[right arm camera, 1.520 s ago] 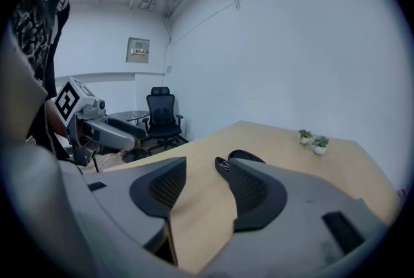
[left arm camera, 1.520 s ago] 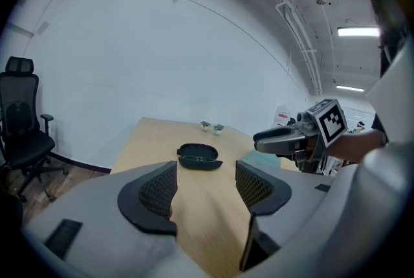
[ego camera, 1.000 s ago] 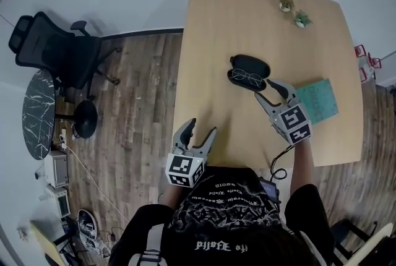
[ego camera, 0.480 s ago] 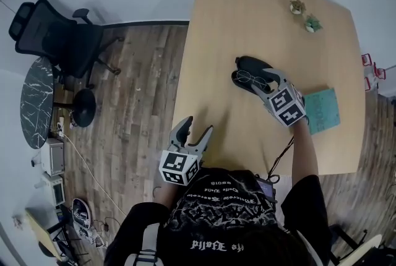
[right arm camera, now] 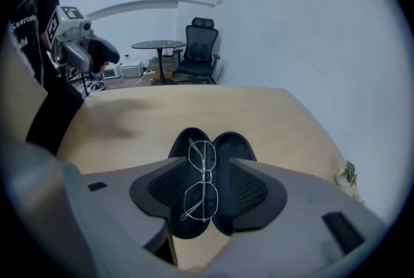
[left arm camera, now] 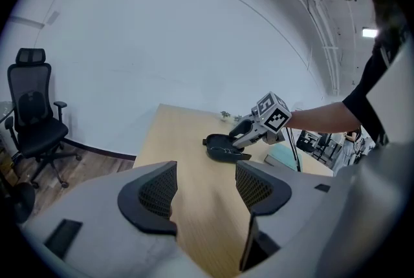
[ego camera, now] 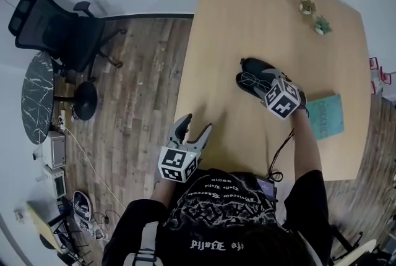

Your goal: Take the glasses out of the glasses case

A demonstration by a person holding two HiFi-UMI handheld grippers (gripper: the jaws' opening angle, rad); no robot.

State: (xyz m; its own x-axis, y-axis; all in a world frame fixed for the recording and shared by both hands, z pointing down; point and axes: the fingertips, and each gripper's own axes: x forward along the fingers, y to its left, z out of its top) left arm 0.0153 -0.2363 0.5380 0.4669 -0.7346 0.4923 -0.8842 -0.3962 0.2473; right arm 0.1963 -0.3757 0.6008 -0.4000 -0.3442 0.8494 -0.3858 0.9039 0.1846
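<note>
Right gripper view: the right gripper [right arm camera: 207,191] has its jaws spread and straddles the glasses [right arm camera: 204,173]. They lie lengthwise inside the open glasses case [right arm camera: 234,147] on the table [right arm camera: 123,121]. Nothing is clamped; the pads sit either side of the frame, over the two case halves. We read that as lining up a pinch across the near lens.

The left gripper [left arm camera: 206,187] is open and empty, well apart from the case on the person's side, by the table edge. It looks parked, not bracing the case, so we'd guess a light case could lift with the frame.

Hard to make out:
- The jaws hide the case's near end.
- We can't tell if the tips touch the case.
- The temple arms are too thin to resolve.
- In the head view the marker cube [ego camera: 281,99] covers that same end.
</note>
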